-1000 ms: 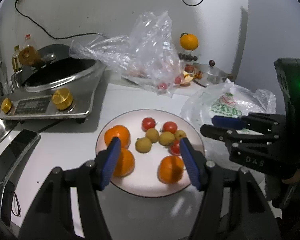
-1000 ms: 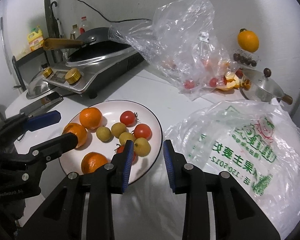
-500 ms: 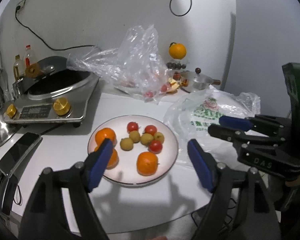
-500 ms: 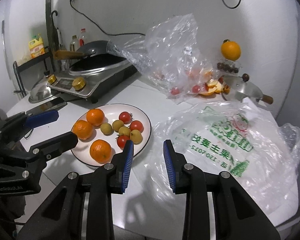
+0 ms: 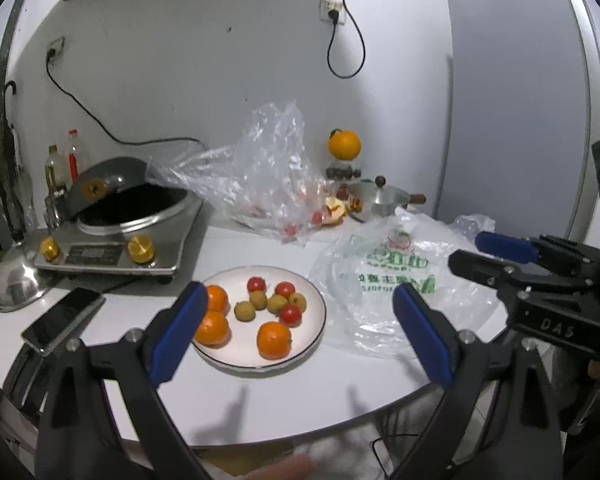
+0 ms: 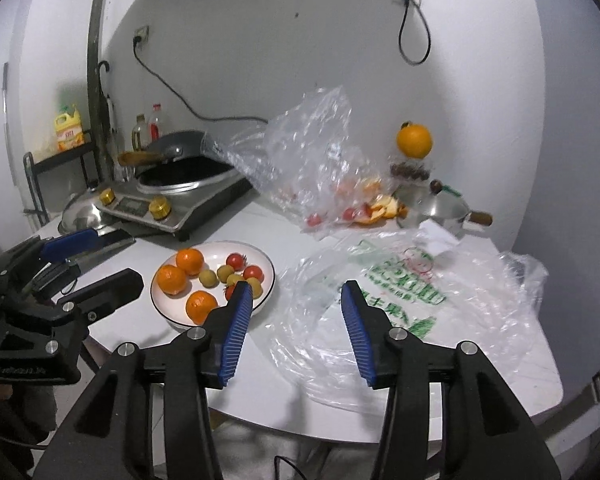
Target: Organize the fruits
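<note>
"DAS" on right gripper [image 5: 500, 256] body

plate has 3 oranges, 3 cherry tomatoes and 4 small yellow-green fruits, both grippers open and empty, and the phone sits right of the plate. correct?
One error: the phone lies left of the plate, in front of the cooker, as the left wrist view shows. Right of the plate is the printed plastic bag. The fruit counts hold, and the left gripper and right gripper are open and empty.
</note>
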`<state>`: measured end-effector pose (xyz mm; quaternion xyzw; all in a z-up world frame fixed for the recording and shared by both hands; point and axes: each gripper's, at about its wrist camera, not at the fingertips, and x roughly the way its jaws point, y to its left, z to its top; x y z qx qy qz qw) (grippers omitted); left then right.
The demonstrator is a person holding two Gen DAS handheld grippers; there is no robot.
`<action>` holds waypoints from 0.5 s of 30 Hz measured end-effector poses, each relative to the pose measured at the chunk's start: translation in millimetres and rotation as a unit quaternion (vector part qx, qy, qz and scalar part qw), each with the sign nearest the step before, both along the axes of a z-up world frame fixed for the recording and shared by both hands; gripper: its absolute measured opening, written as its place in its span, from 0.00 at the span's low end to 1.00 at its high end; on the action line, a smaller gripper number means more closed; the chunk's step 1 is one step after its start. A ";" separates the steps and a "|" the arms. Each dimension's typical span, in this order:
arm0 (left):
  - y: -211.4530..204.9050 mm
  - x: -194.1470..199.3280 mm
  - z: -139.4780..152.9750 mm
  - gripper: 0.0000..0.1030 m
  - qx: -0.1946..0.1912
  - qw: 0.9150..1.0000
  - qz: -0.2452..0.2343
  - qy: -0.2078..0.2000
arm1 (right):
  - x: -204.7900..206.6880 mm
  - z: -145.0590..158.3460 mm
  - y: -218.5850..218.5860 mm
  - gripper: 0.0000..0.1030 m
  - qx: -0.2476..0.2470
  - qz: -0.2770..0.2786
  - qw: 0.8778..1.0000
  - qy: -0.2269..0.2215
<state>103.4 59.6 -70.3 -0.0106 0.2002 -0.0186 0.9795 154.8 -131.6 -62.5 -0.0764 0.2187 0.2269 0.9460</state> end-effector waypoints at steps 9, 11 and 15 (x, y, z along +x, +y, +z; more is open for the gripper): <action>-14.8 -37.5 35.4 0.92 0.020 0.998 0.004 -0.054 | -42.0 33.5 -23.7 0.50 0.028 -0.018 0.998 -0.062; -20.3 -45.3 44.6 0.92 0.027 0.997 0.002 -0.068 | -50.2 42.0 -29.0 0.51 0.032 -0.020 0.996 -0.077; -29.6 -60.2 65.6 0.92 0.035 0.995 -0.001 -0.091 | -69.4 62.8 -40.0 0.57 0.047 -0.023 0.992 -0.114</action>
